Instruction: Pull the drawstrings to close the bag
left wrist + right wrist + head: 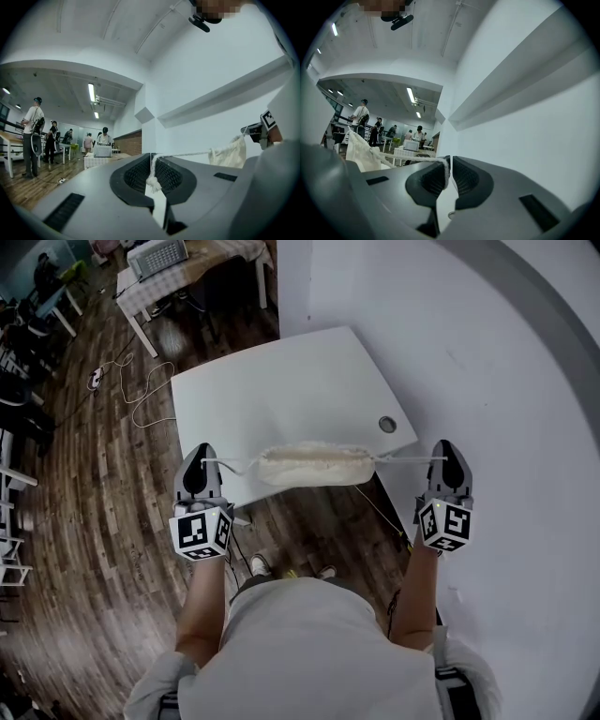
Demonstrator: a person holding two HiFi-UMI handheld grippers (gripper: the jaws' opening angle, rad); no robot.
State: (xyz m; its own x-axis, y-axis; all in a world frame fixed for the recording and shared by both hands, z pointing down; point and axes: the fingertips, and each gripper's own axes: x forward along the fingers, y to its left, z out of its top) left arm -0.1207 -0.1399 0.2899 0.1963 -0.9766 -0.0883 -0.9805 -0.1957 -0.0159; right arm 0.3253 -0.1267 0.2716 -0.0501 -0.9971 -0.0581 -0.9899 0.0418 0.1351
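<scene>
I hold both grippers level, well apart, with the cream bag point(314, 465) strung between them in the air. In the head view it sits over the near edge of the white table point(281, 381), with wooden floor point(103, 521) beyond.

The left gripper point(201, 457) is clenched on the left drawstring point(230, 465). In the left gripper view its jaws meet on the cord, a knot point(152, 180) and a white tag point(158, 206) hang just behind the pinch, and the cord runs taut to the bag.

The right gripper point(448, 454) is likewise clamped on the right drawstring point(408, 459). In the right gripper view the cord point(412, 158) comes out from between nearly closed jaws and stretches to the bag point(361, 152) at the left.

Both cords look straight and tight. The bag's top edge appears gathered into ruffles, though from above I cannot say for sure that the mouth is fully drawn shut.
</scene>
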